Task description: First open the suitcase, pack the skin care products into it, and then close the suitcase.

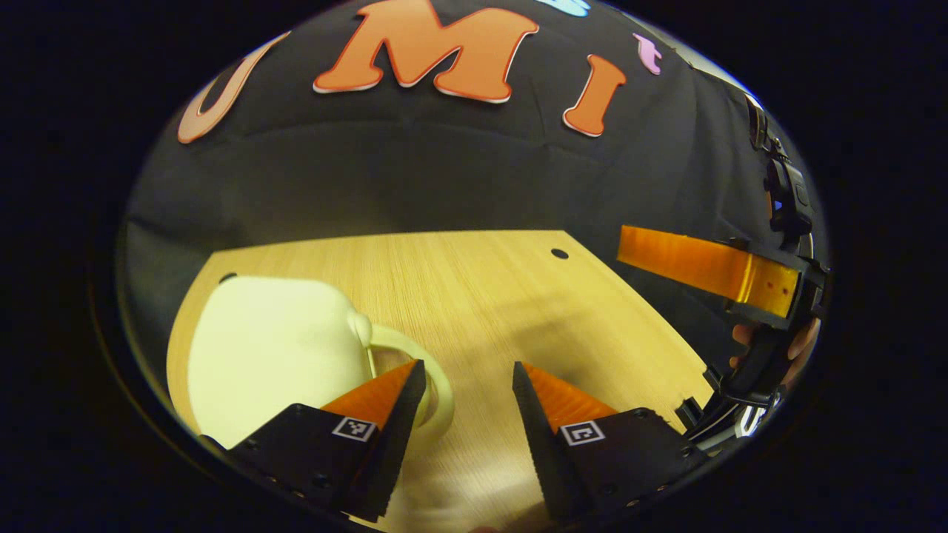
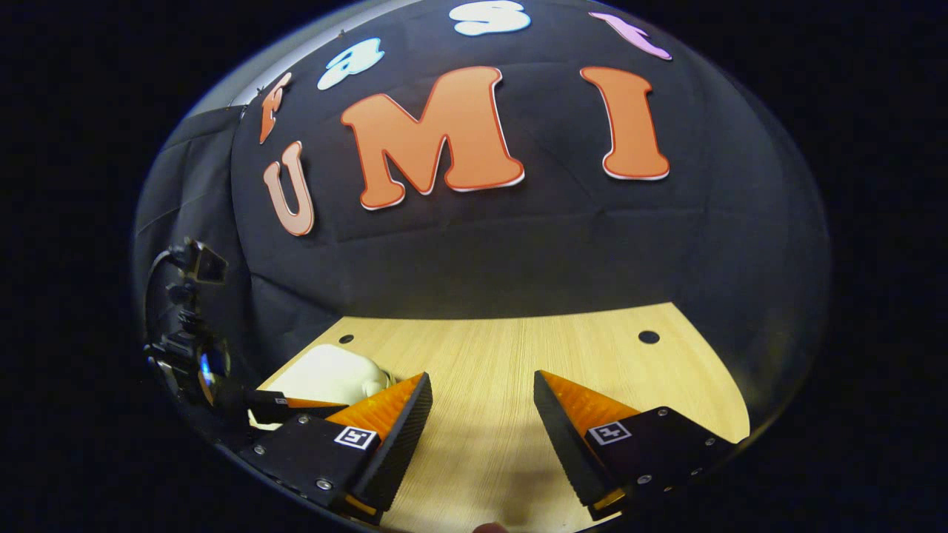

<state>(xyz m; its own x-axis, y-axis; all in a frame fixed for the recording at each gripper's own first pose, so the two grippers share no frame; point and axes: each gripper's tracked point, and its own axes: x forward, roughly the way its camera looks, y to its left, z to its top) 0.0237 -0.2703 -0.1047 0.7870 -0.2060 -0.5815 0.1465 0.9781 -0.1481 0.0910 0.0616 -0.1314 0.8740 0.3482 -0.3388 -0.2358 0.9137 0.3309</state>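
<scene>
A small pale cream suitcase [image 1: 274, 348] lies flat on the wooden table [image 1: 474, 281] at the left of the left gripper view, its looped handle [image 1: 438, 381] pointing toward me. Its shell looks closed. My left gripper [image 1: 468, 370] is open just right of the handle, with its left finger [image 1: 385, 392] in front of the loop and nothing between the fingers. In the right gripper view the suitcase [image 2: 329, 374] sits at the far left behind my open right gripper [image 2: 481, 381], which hovers over bare table [image 2: 518, 348].
A finger [image 1: 696, 265] of the right gripper and the hand [image 1: 803, 344] holding it reach in from the right edge of the left gripper view. The table has small round holes [image 1: 560, 254] [image 2: 649, 337] near its back edge. Black cloth walls close behind.
</scene>
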